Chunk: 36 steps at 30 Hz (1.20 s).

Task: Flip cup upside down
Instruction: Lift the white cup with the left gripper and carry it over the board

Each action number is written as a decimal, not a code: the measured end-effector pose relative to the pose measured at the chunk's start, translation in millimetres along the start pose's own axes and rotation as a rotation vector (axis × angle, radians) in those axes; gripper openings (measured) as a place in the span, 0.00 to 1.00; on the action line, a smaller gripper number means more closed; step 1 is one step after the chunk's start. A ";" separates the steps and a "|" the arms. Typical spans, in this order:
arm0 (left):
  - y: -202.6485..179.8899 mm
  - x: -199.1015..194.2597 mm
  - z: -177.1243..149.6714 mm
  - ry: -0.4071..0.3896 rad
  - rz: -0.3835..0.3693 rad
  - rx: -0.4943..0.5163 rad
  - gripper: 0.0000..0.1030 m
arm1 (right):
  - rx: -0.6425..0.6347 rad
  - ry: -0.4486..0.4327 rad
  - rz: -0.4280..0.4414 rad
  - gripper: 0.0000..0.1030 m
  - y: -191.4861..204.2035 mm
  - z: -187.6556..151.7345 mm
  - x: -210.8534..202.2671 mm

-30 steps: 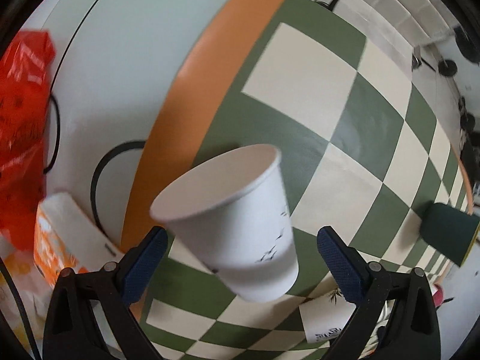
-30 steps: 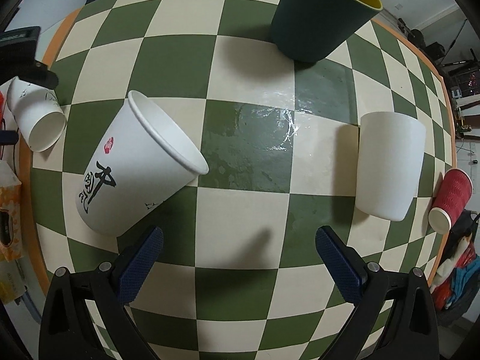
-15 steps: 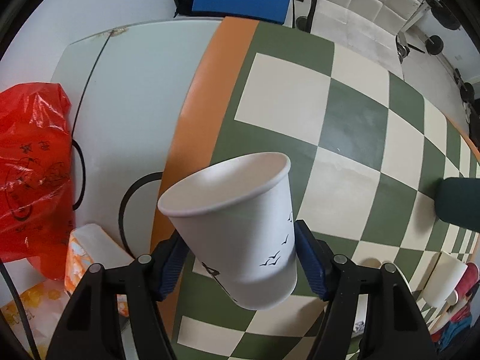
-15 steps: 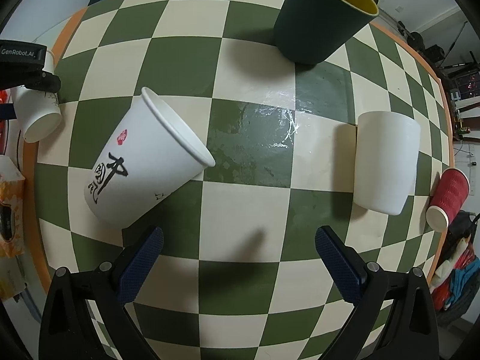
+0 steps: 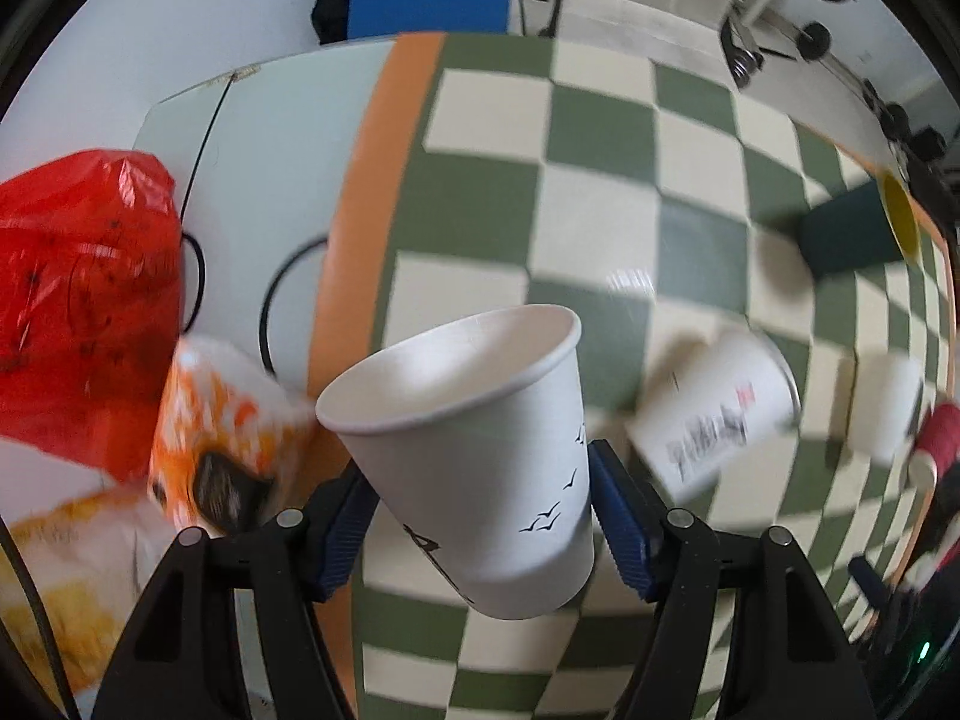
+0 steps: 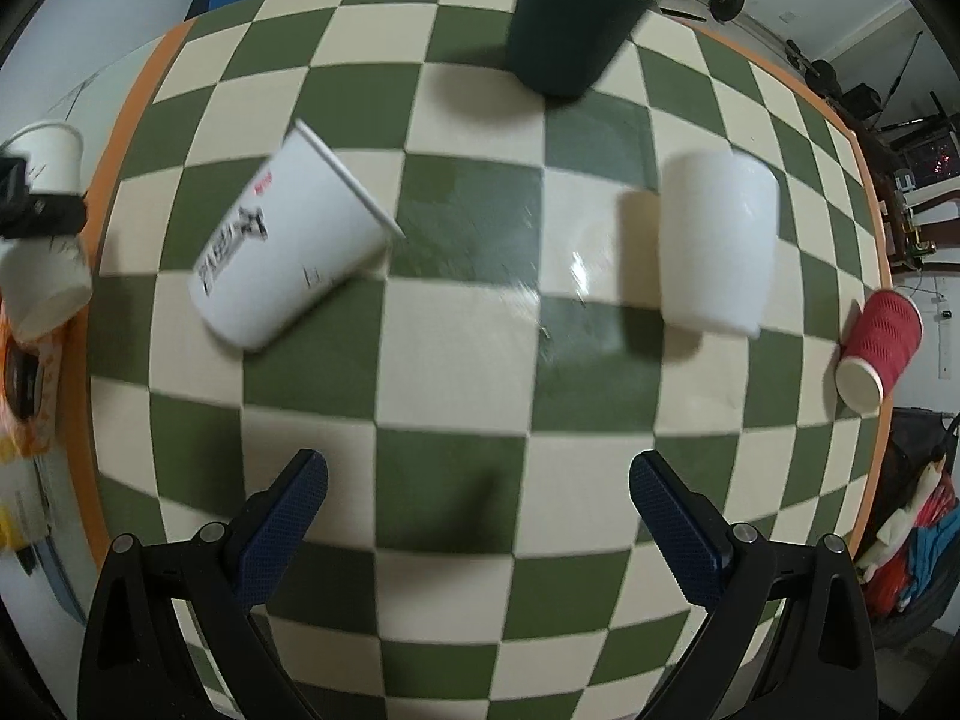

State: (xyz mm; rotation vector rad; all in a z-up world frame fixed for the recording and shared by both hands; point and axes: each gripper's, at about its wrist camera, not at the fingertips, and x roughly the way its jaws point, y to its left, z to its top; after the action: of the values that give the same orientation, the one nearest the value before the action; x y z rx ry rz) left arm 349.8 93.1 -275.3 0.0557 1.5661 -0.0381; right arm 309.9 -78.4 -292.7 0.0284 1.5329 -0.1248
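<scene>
Your left gripper [image 5: 480, 516] is clamped on the white paper cup w/ bird print [image 5: 480, 456], blue pads pressing both sides of its lower body at bottom centre of the left wrist view. The cup is off the table, tilted, mouth facing up and away from the camera; its base points down toward you. Left of it, lower left of frame, sits an orange-and-white packet [image 5: 222, 420], blurred, and above that a red plastic bag [image 5: 84, 300]. Right of the cup, a bigger white paper cup w/ black lettering [image 5: 720, 414] lies on its side on the green-and-cream checkered tablecloth [image 5: 588, 138].

Your right gripper [image 6: 477, 516] is spread wide w/ nothing between the fingers, hovering over the cloth at bottom of the right wrist view. Beyond it, mid-left, the lettered cup lies on its side; mid-right, a plain white cup [image 6: 717, 246] also lies down. A red ribbed cup [image 6: 876, 348] lies at the right edge. Farthest, top centre, a dark green cup w/ yellow inside [image 6: 570, 24] stands upright. The held cup shows at the far left edge.
</scene>
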 end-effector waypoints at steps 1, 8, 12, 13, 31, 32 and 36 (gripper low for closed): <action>-3.3 -1.2 -7.9 0.004 -0.001 0.009 0.64 | 0.001 0.002 0.002 0.99 -3.9 -6.0 -0.6; -45.4 -9.3 -50.4 0.018 0.002 0.078 0.64 | -0.003 0.019 0.017 0.99 -39.4 -58.1 -3.2; -75.6 -7.6 -84.4 0.036 -0.005 0.125 0.64 | -0.007 0.023 0.023 0.99 -58.9 -89.3 -5.3; -82.7 -4.6 -91.3 0.042 -0.007 0.136 0.64 | -0.007 0.025 0.024 0.99 -62.5 -94.4 -4.7; -196.2 84.2 -185.9 0.313 -0.071 0.273 0.64 | 0.026 0.149 -0.016 0.99 -165.9 -191.9 38.8; -198.6 87.1 -184.8 0.314 -0.071 0.272 0.64 | 0.030 0.153 -0.018 0.99 -169.2 -192.7 41.9; -211.7 99.2 -176.6 0.320 -0.073 0.264 0.64 | 0.044 0.166 -0.023 0.99 -182.0 -194.7 52.0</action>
State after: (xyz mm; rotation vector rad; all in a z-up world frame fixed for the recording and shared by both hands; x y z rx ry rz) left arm 161.4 -106.5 -377.5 0.2207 1.8745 -0.3065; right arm 100.0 -243.6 -341.4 0.0568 1.6965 -0.1778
